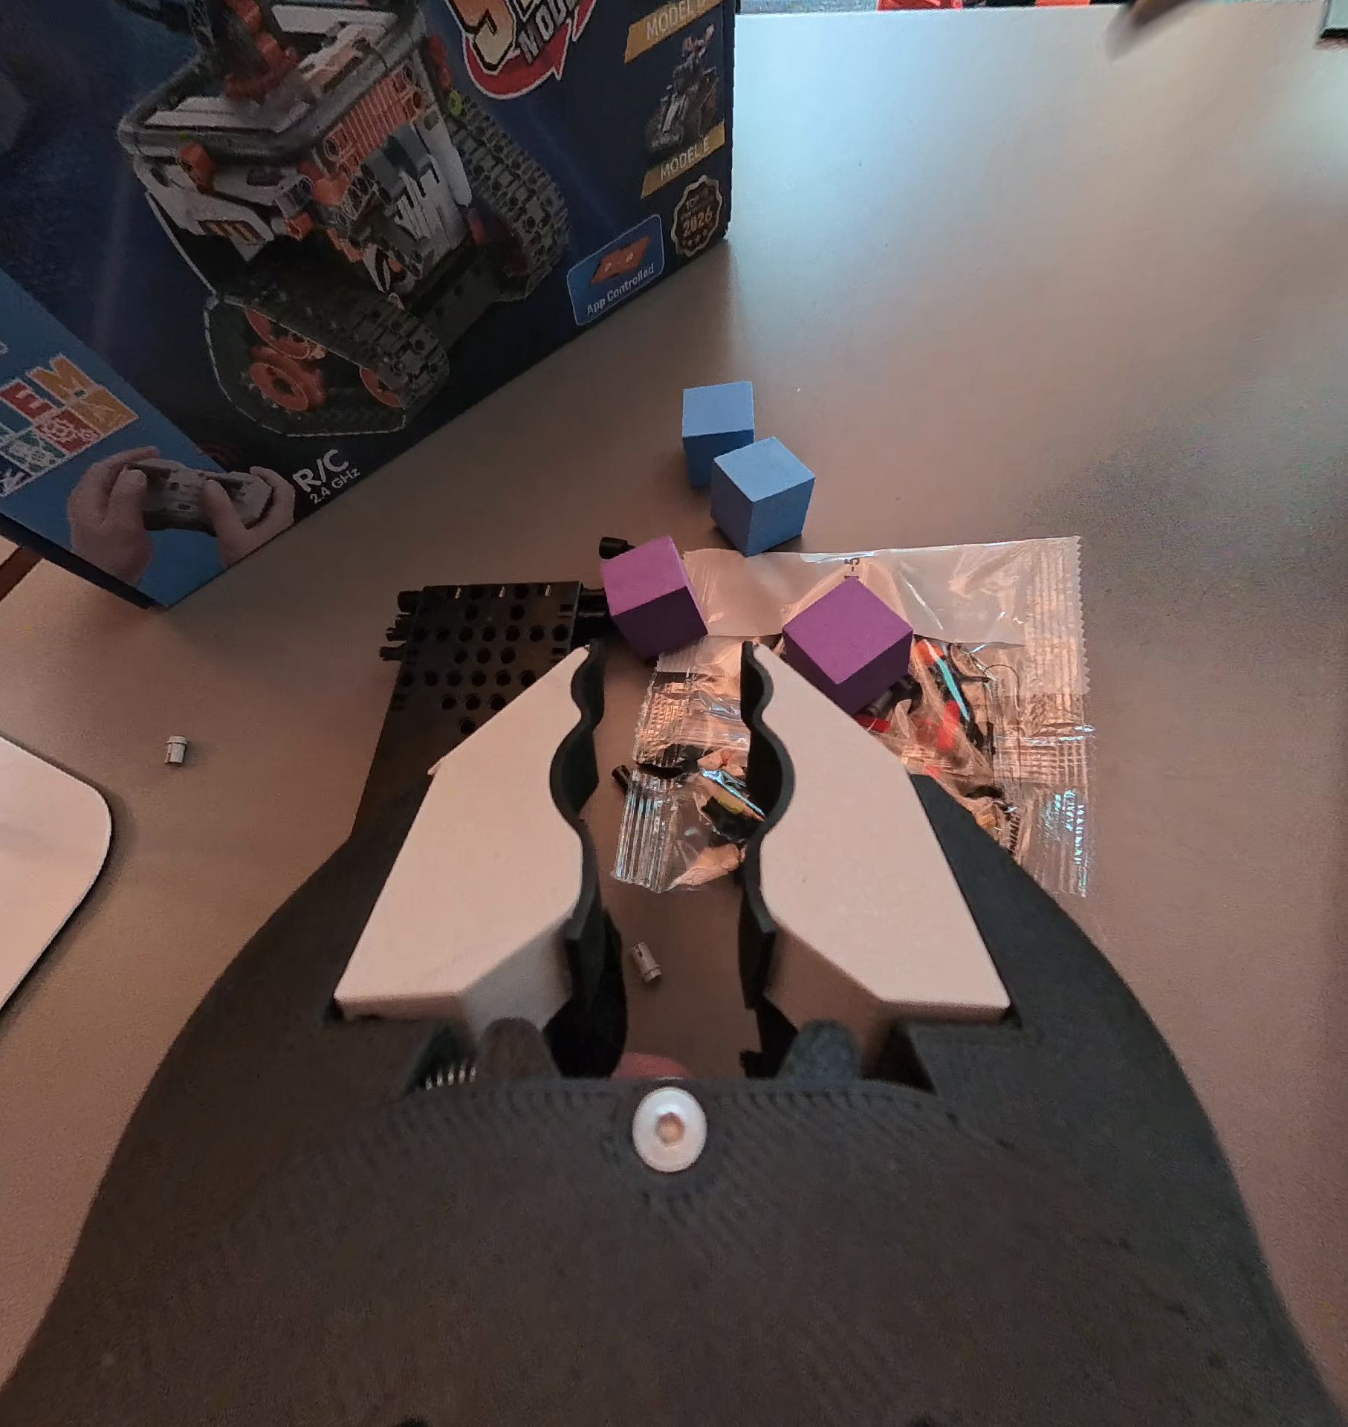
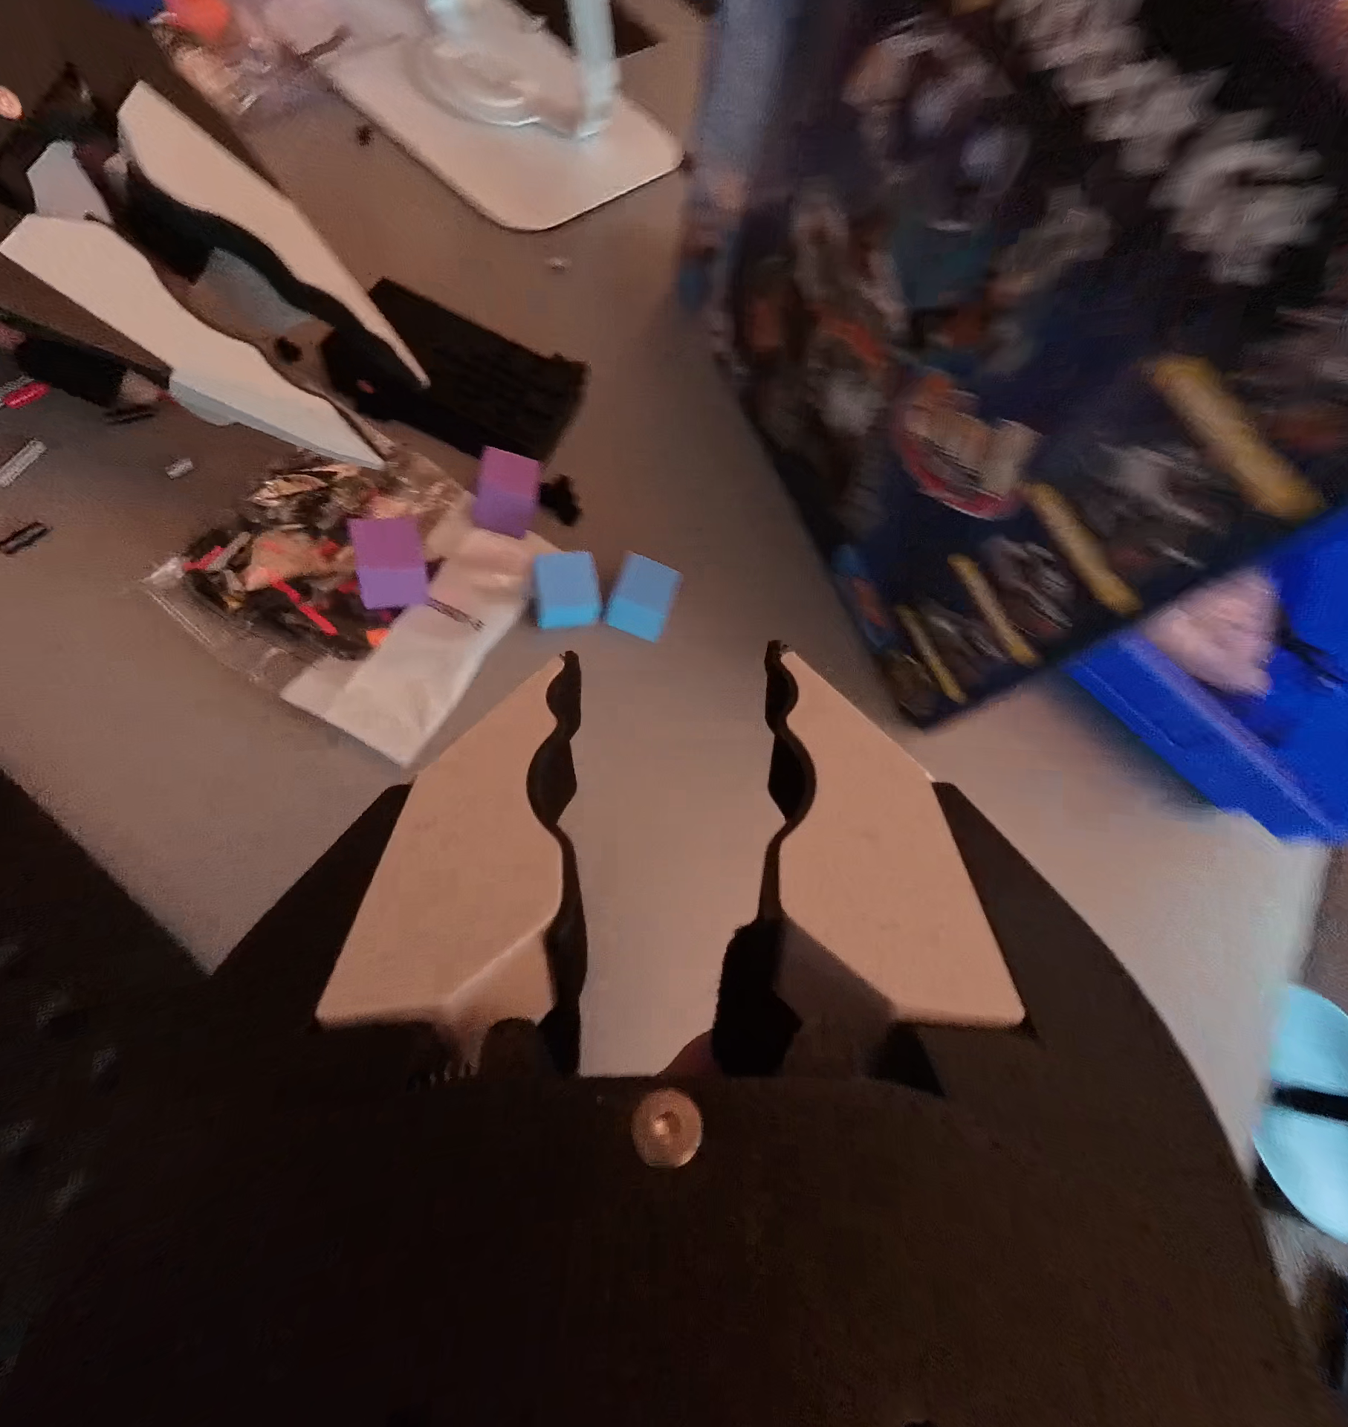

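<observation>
The left tongs hang open and empty over a clear plastic bag of small black, red and white building parts that lies flat on the grey tabletop. Between the two white fingers a crumpled corner of the bag shows, and nearer the hinge a tiny grey peg lies on the bare surface.

One purple cube sits on the bag just beside the right fingertip. A second purple cube stands at the bag's edge, close to a black perforated plate that runs under the left finger. Past them two blue cubes stand close together, one partly behind the other. All four are matt, sharp-edged blocks. A large blue toy box picturing a tracked vehicle stands to the far left, and another small grey peg lies alone well to the left.

The right tongs are likewise open and empty, above bare tabletop, with the blue cubes nearest, ahead and slightly left. That view is blurred; it also shows the left tongs farther off over the bag.
</observation>
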Motion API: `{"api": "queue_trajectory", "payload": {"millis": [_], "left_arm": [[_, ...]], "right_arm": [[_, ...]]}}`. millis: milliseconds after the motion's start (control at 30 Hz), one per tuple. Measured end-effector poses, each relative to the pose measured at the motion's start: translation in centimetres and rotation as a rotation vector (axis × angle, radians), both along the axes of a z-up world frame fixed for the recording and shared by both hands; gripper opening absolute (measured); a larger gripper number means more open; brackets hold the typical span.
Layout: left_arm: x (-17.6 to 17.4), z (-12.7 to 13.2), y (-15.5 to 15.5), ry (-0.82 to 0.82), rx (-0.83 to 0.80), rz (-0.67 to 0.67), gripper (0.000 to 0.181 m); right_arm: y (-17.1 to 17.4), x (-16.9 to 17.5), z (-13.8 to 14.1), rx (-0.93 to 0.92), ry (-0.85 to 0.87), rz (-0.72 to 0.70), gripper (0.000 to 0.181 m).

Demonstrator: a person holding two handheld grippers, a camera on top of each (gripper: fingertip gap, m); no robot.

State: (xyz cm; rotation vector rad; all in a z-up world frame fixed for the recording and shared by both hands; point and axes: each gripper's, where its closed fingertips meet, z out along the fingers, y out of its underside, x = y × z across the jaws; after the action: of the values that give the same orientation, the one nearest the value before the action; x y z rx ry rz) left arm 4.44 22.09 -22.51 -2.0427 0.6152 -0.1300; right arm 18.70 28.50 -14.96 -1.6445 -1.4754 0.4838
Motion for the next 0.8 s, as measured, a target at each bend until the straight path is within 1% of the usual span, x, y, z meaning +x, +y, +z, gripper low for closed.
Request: {"api": "queue_trajectory", "payload": {"millis": [67,133,167,233,300,433,500,533,700,800], "left_arm": [[0.0,0.0,0.0,-0.001,-0.001,-0.002,0.033],[0.1,0.0,-0.1,-0.001,0.000,-0.004,0.033],[0.1,0.1,-0.1,-0.002,0.001,-0.005,0.033],[0.0,0.3,0.0,-0.006,0.006,-0.005,0.033],[0.1,0.5,0.0,-0.015,0.010,-0.008,0.033],[0.4,0.4,0.1,-0.020,0.005,-0.018,0.033],[0.5,0.3,0.1,-0.014,0.002,-0.021,0.034],[0.5,0.3,0.1,-0.015,0.003,-0.020,0.033],[0.3,0.6,0.1,-0.021,0.010,-0.013,0.033],[0.4,0.4,0.1,-0.016,0.006,-0.017,0.033]], "right_arm": [[0.3,-3.9,-2.6,-0.025,-0.039,0.046,0.048],[1.2,-6.5,-5.1,-0.074,-0.089,0.038,0.048],[1.6,-7.3,-6.2,-0.094,-0.110,0.032,0.047],[2.7,-7.8,-7.9,-0.109,-0.160,-0.006,0.044],[3.3,-8.0,-9.0,-0.154,-0.156,-0.039,0.039],[3.6,-8.9,-9.6,-0.274,-0.071,-0.059,0.033],[3.5,-8.9,-9.6,-0.302,-0.057,-0.055,0.035],[3.3,-8.9,-9.7,-0.315,-0.057,-0.048,0.039],[3.0,-9.0,-9.6,-0.330,-0.046,-0.050,0.044],[2.9,-9.3,-9.8,-0.303,-0.060,-0.053,0.043]]}}
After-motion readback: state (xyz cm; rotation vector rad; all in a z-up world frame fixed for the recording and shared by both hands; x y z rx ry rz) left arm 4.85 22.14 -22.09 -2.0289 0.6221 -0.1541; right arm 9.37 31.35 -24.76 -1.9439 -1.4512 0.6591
